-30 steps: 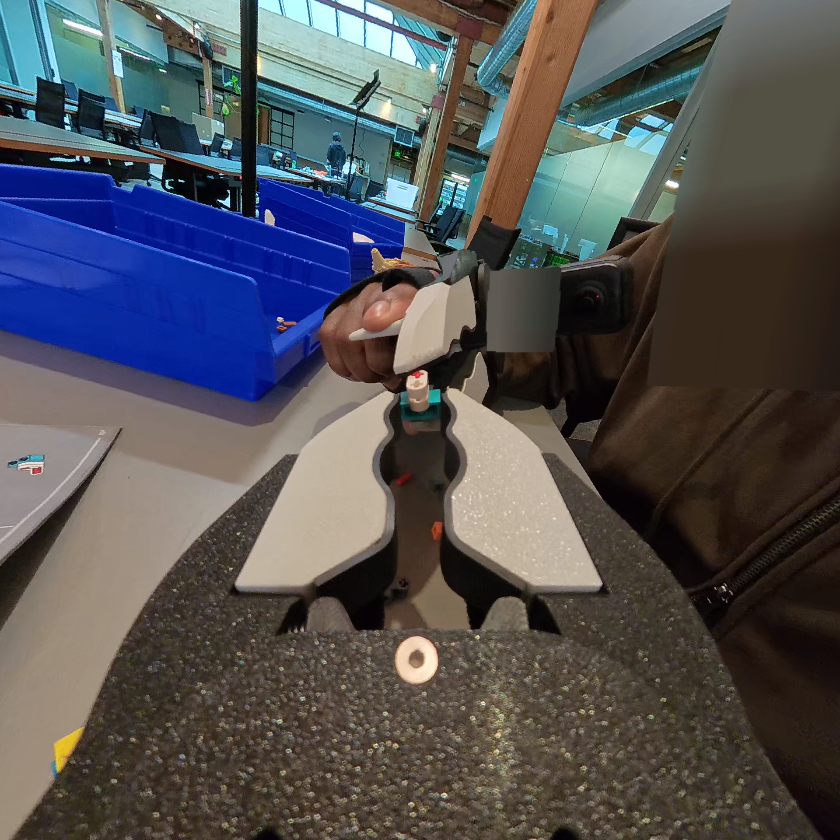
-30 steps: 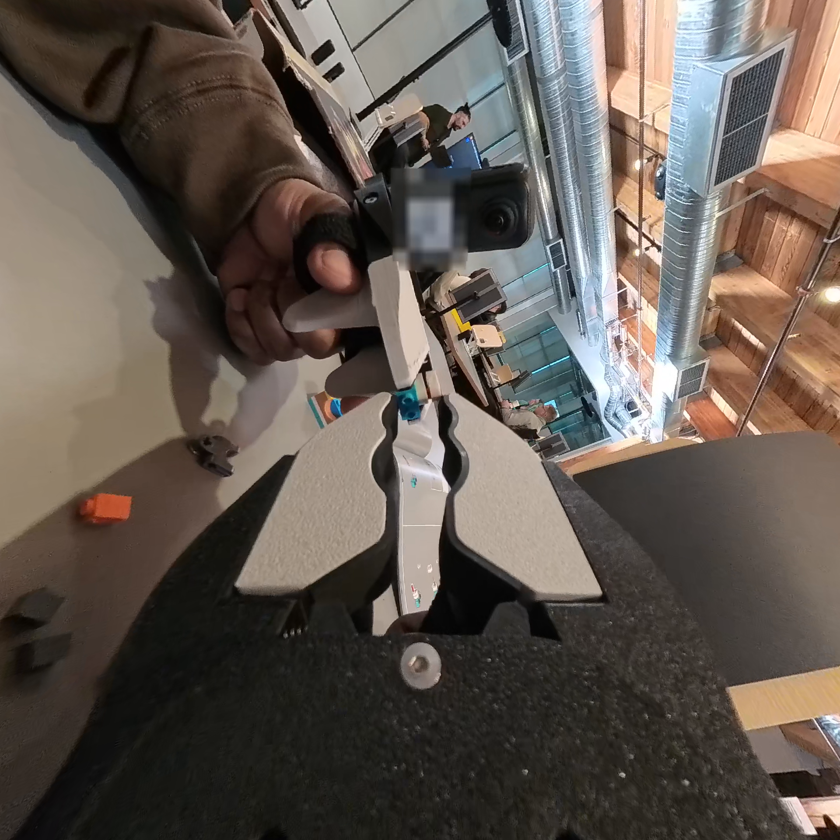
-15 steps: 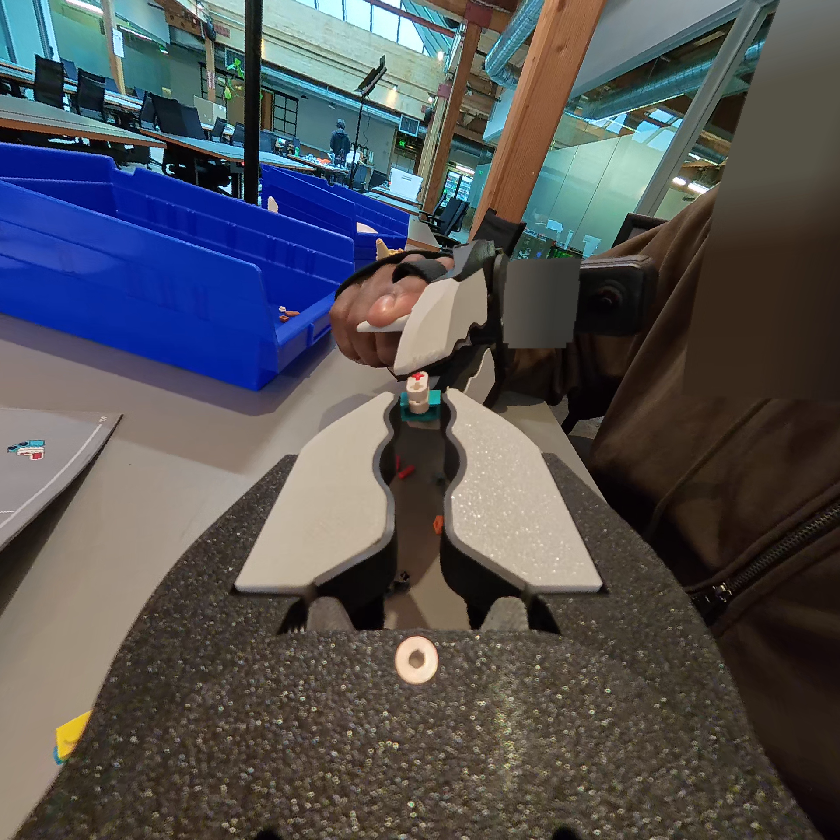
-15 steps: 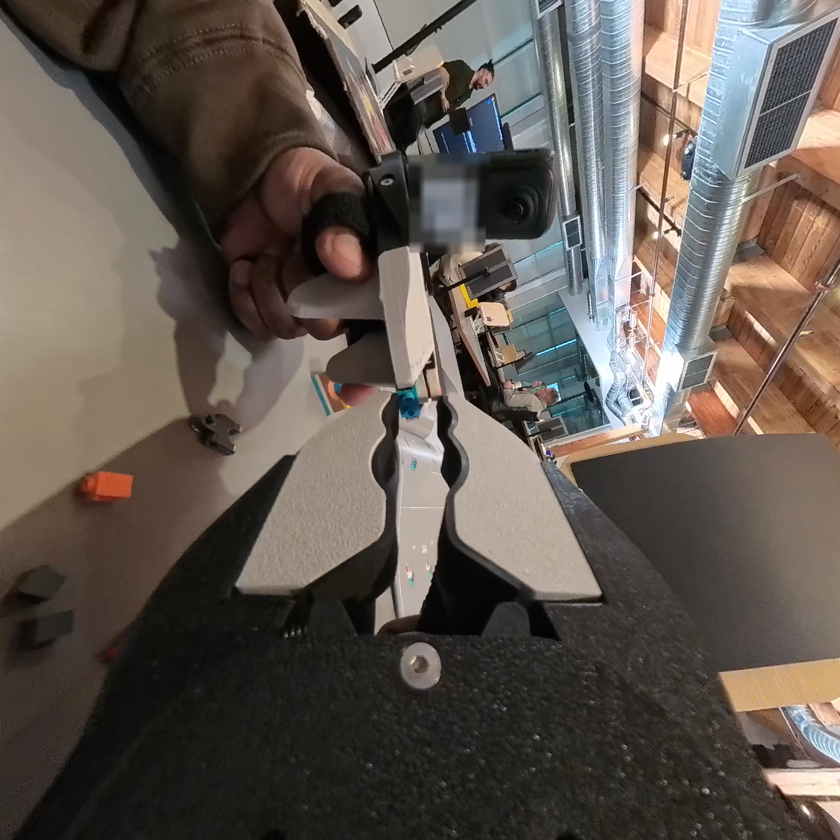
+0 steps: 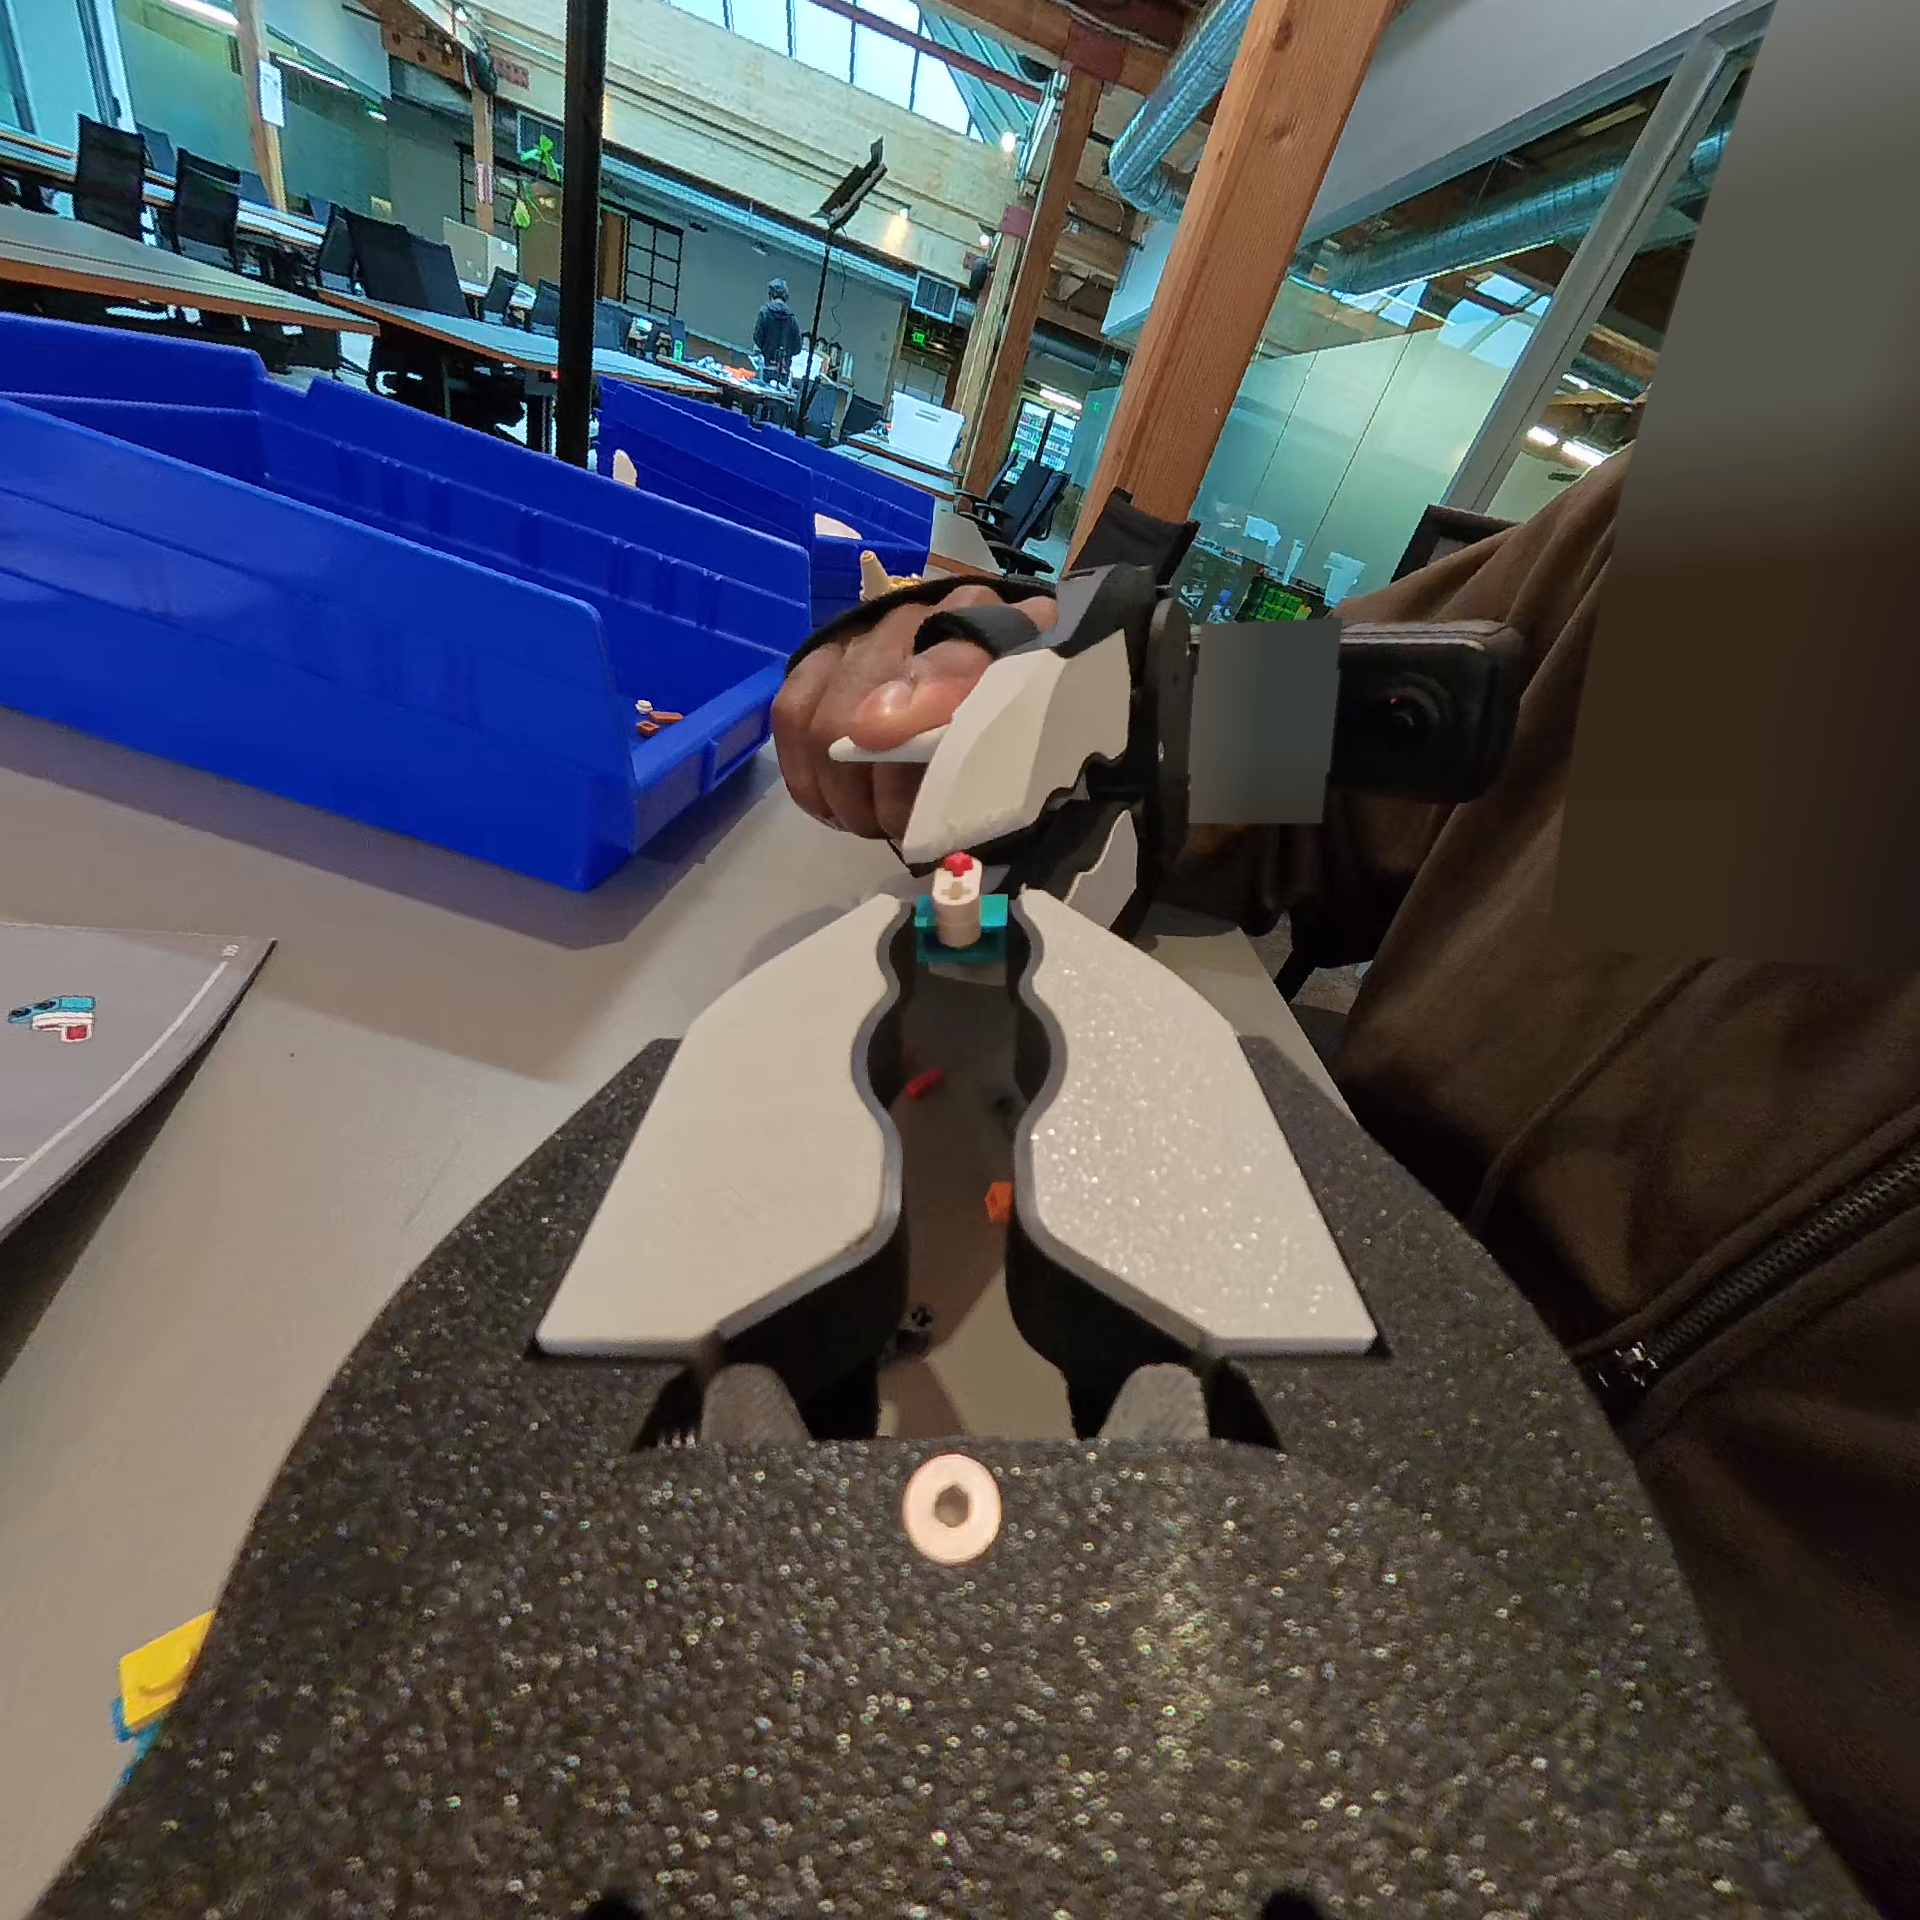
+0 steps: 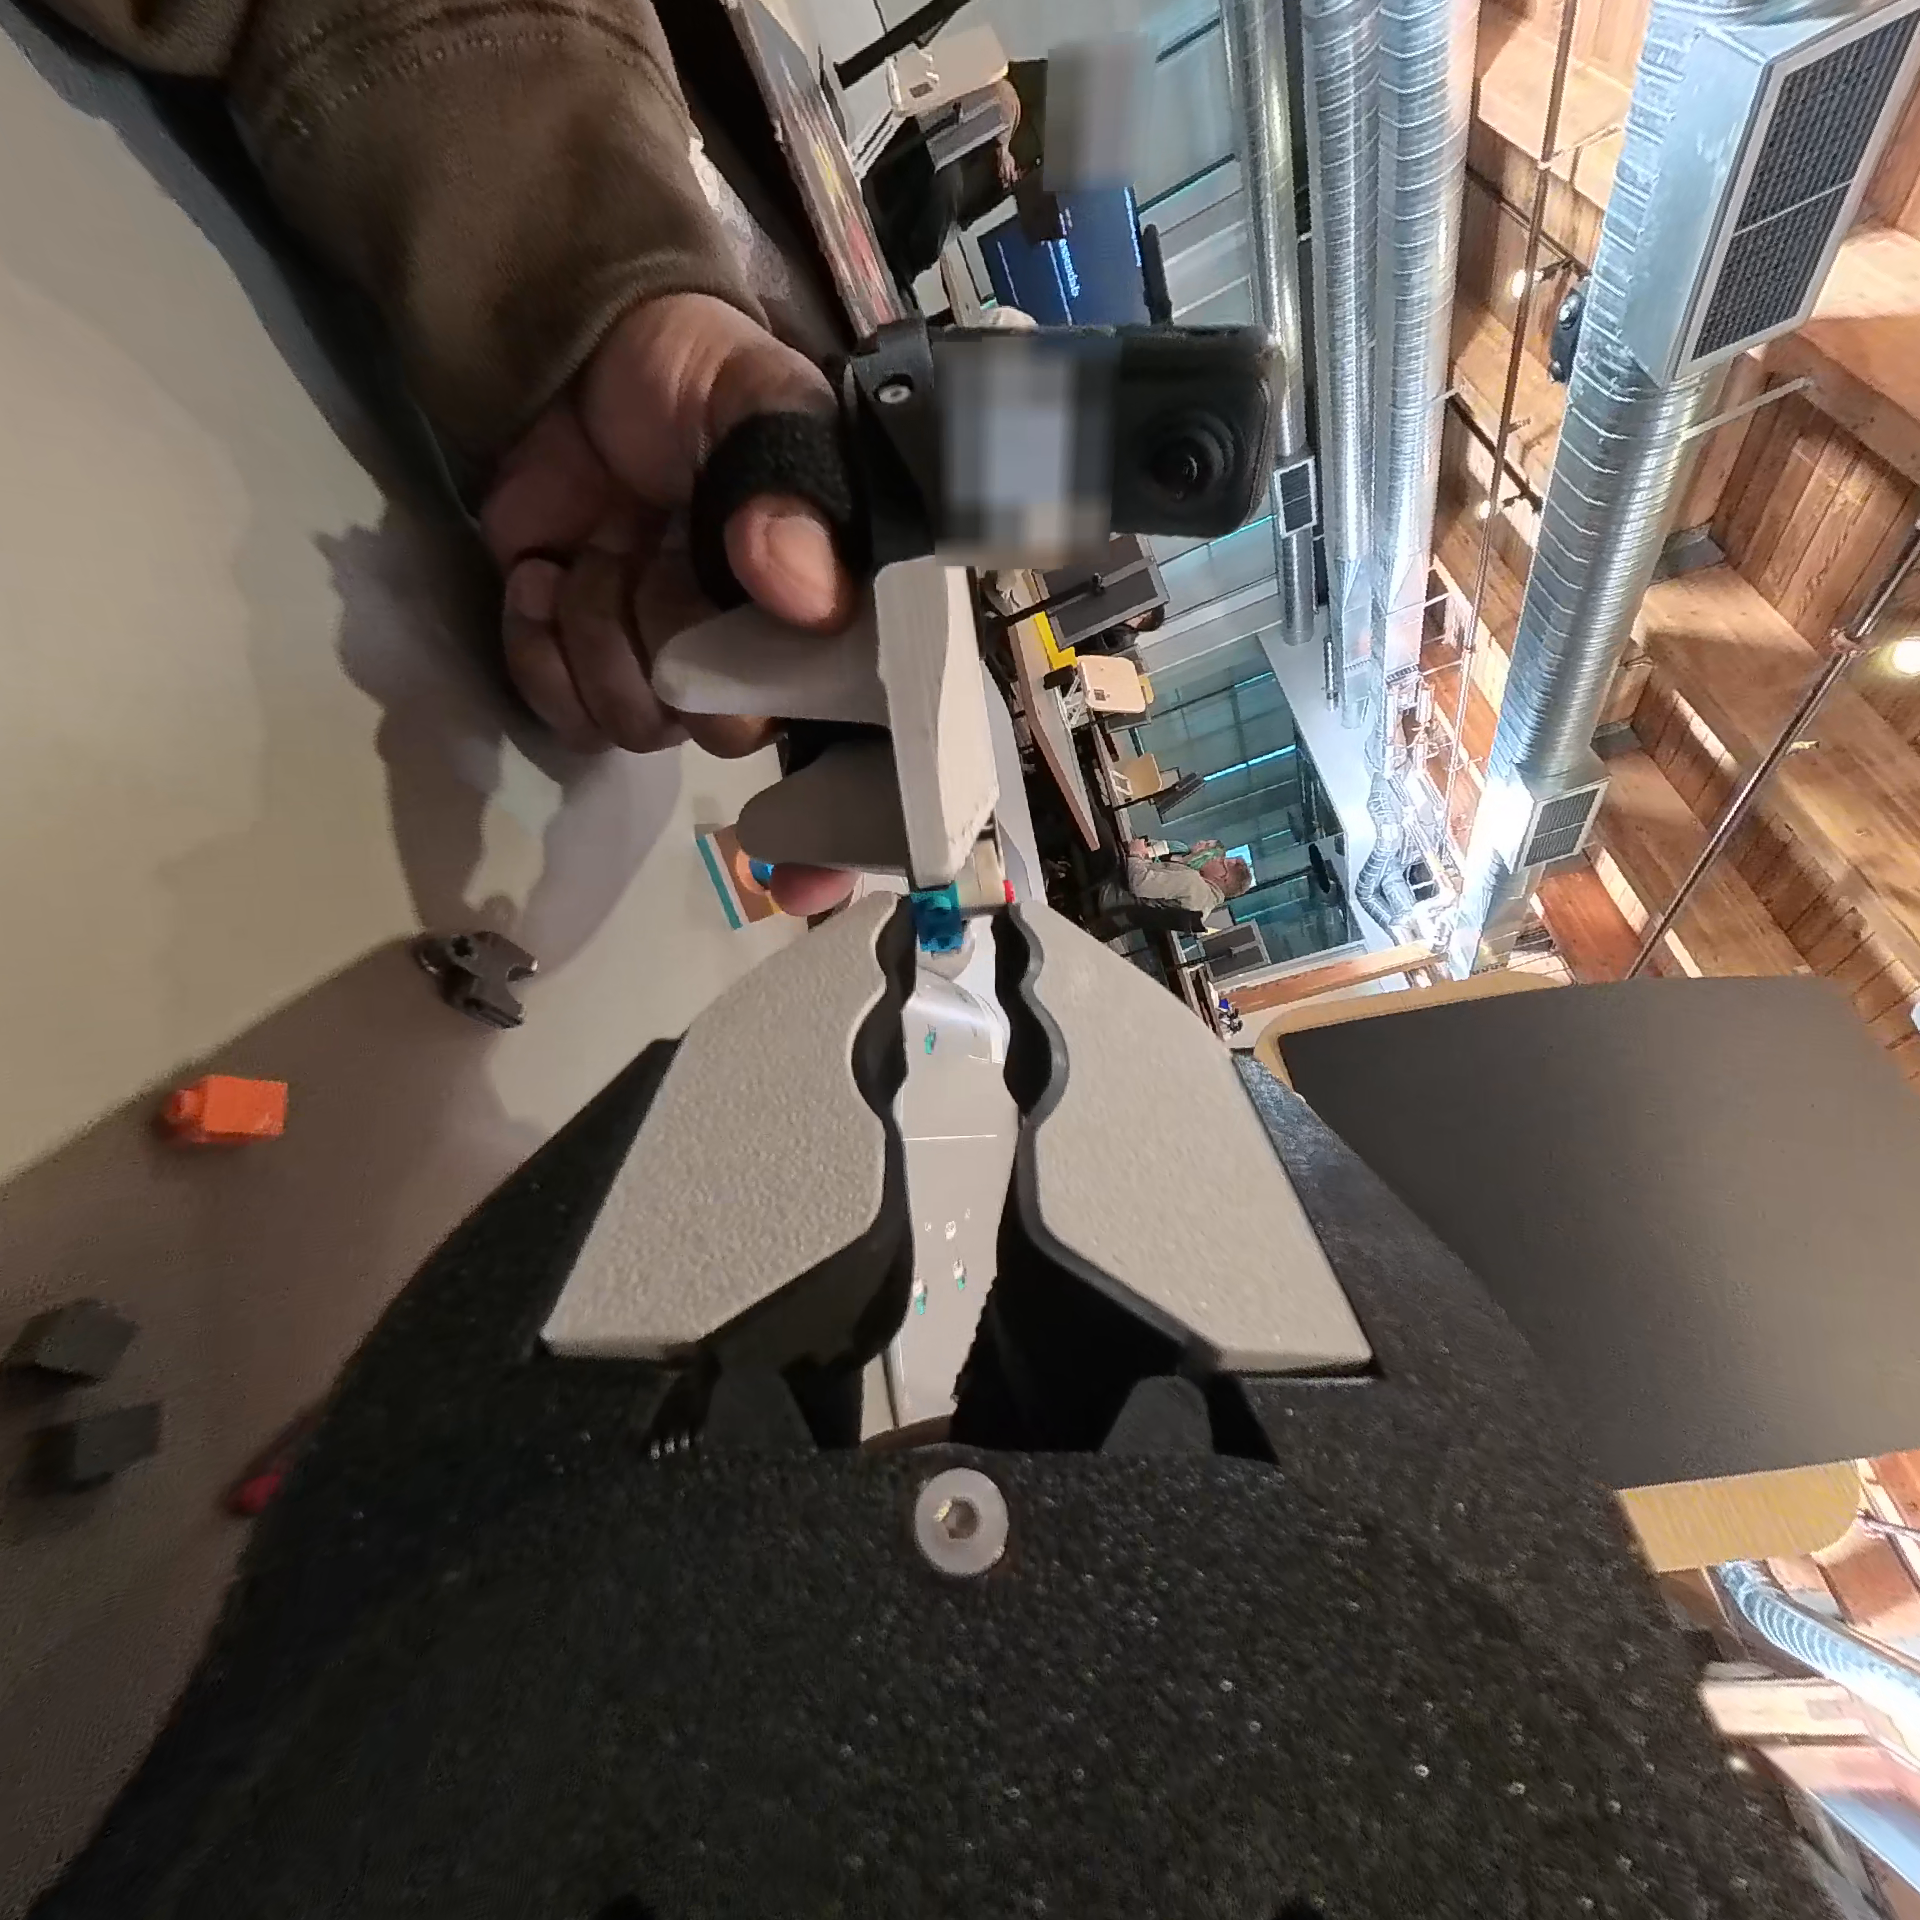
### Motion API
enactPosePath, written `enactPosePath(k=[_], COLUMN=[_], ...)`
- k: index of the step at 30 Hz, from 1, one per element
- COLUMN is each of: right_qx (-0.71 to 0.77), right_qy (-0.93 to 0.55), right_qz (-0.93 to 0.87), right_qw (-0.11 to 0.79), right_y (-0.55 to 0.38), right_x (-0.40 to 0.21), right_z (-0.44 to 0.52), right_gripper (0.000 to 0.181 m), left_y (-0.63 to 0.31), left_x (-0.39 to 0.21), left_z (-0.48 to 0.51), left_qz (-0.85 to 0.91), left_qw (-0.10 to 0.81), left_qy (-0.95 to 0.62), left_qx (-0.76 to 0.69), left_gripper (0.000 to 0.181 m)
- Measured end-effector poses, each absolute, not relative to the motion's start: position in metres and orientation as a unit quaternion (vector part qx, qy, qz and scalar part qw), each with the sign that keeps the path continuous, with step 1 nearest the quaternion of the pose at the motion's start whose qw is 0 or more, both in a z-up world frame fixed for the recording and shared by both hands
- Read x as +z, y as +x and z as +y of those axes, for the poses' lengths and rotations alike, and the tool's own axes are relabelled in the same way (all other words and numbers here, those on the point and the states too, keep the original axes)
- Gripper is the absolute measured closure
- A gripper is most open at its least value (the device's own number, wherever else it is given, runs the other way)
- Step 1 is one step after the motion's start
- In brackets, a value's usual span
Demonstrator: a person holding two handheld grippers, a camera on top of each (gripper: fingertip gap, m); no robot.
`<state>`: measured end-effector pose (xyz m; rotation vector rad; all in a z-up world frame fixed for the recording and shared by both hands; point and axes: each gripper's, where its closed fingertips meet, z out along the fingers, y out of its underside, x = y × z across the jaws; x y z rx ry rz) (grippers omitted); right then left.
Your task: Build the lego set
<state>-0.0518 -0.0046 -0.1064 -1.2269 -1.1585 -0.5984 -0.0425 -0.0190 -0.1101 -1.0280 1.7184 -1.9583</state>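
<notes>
Teal brick (image 5: pixel 958 935) pinched between the left gripper (image 5: pixel 958 920) fingertips, jaws narrow and clamped on it, held up off the grey table (image 5: pixel 343 1049). Tan round piece (image 5: pixel 954 906) stands upright on the teal brick, small red stud (image 5: pixel 957 862) on its top. Right gripper (image 5: pixel 977 847) comes in from above in the left wrist view, its grey fingers (image 5: pixel 1013 743) pointing down, tips just over the red stud; contact not clear. Hand (image 5: pixel 868 717) with a black strap holds that gripper, brown sleeve (image 5: pixel 1558 790) behind.

Right wrist view is rolled sideways: right gripper (image 6: pixel 951 920) jaws narrow, nearly together, the teal brick (image 6: pixel 938 923) sitting right at the tips; whether they grip it or only touch it, cannot tell. Left gripper (image 6: pixel 940 883) hangs just above with a hand (image 6: pixel 634 582) round its handle and a black camera (image 6: pixel 1174 447) mounted on it.

Loose parts on the table: orange brick (image 6: pixel 227 1110), dark grey bracket piece (image 6: pixel 476 971), two dark grey bricks (image 6: pixel 78 1387) near the frame edge. Under the left gripper, a red piece (image 5: pixel 921 1084) and orange piece (image 5: pixel 997 1198) show through the finger gap. Blue bins (image 5: pixel 343 644) sit on the table beyond, a few small pieces in the nearest one. Instruction sheet (image 5: pixel 94 1049) lies flat at left, yellow piece (image 5: pixel 156 1673) at lower left edge.
</notes>
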Motion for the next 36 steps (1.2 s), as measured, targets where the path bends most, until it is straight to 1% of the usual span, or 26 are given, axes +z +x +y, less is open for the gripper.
enactPosePath(k=[6, 9, 10, 12, 16, 20, 23, 28, 36], right_qx=[-0.276, -0.245, -0.233, -0.212, -0.175, -0.157, -0.152, -0.145, -0.133], right_qy=[-0.527, -0.534, -0.539, -0.548, -0.562, -0.571, -0.570, -0.572, -0.582], right_qz=[-0.502, -0.487, -0.484, -0.479, -0.464, -0.463, -0.469, -0.472, -0.474], right_qw=[0.628, 0.646, 0.648, 0.653, 0.662, 0.659, 0.657, 0.655, 0.648], right_y=[-0.052, -0.052, -0.052, -0.050, -0.048, -0.049, -0.052, -0.054, -0.053], right_x=[-0.105, -0.101, -0.102, -0.103, -0.101, -0.104, -0.106, -0.108, -0.114], right_z=[-0.004, -0.004, -0.003, -0.003, -0.004, -0.004, -0.005, -0.005, -0.003], right_gripper=[0.166, 0.166, 0.166, 0.166, 0.166, 0.166, 0.166, 0.166, 0.166], left_y=[-0.043, -0.043, -0.043, -0.044, -0.045, -0.049, -0.048, -0.048, -0.047], left_x=[-0.109, -0.105, -0.106, -0.105, -0.100, -0.104, -0.106, -0.107, -0.111], left_z=[-0.018, -0.018, -0.016, -0.008, 0.010, 0.004, -0.002, -0.005, -0.006], left_qz=[0.606, 0.610, 0.619, 0.646, 0.680, 0.715, 0.725, 0.730, 0.738], left_qw=[0.176, 0.188, 0.204, 0.271, 0.407, 0.468, 0.507, 0.541, 0.568], left_qy=[-0.358, -0.349, -0.347, -0.326, -0.274, -0.207, -0.168, -0.134, -0.108], left_qx=[-0.688, -0.686, -0.674, -0.635, -0.545, -0.476, -0.435, -0.396, -0.349], left_gripper=[0.165, 0.165, 0.162, 0.157, 0.160, 0.162, 0.166, 0.171, 0.173])
